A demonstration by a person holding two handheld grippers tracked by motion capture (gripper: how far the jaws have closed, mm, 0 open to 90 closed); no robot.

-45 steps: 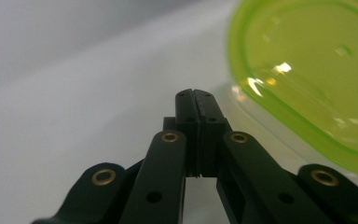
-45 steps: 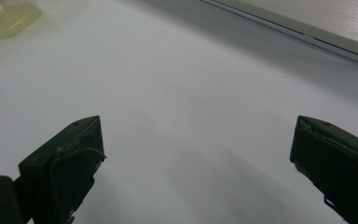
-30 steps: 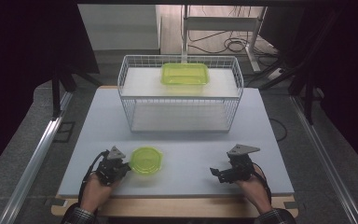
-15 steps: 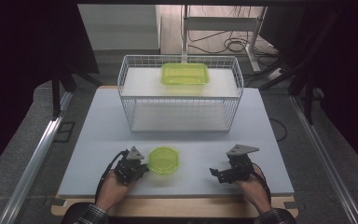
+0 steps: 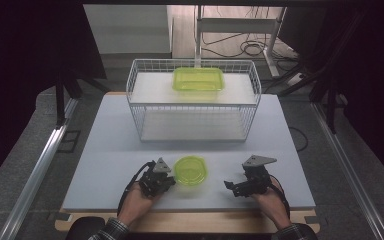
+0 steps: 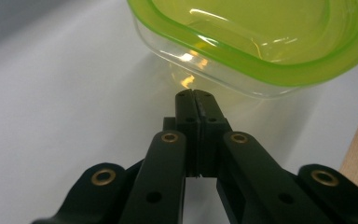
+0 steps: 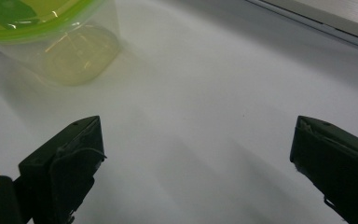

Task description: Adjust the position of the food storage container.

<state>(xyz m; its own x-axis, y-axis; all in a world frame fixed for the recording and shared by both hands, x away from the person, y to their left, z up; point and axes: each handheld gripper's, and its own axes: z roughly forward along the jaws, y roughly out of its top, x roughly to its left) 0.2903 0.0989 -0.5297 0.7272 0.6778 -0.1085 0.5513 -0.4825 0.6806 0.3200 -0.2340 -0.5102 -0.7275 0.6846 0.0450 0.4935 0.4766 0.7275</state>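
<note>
White tabletop, dark surroundings

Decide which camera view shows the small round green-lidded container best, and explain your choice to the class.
The high view: it shows the whole round container on the white table, between the left tongs and right tongs. The left gripper view gives a close, cropped look at its green lid and clear wall; the right gripper view catches one corner.
</note>
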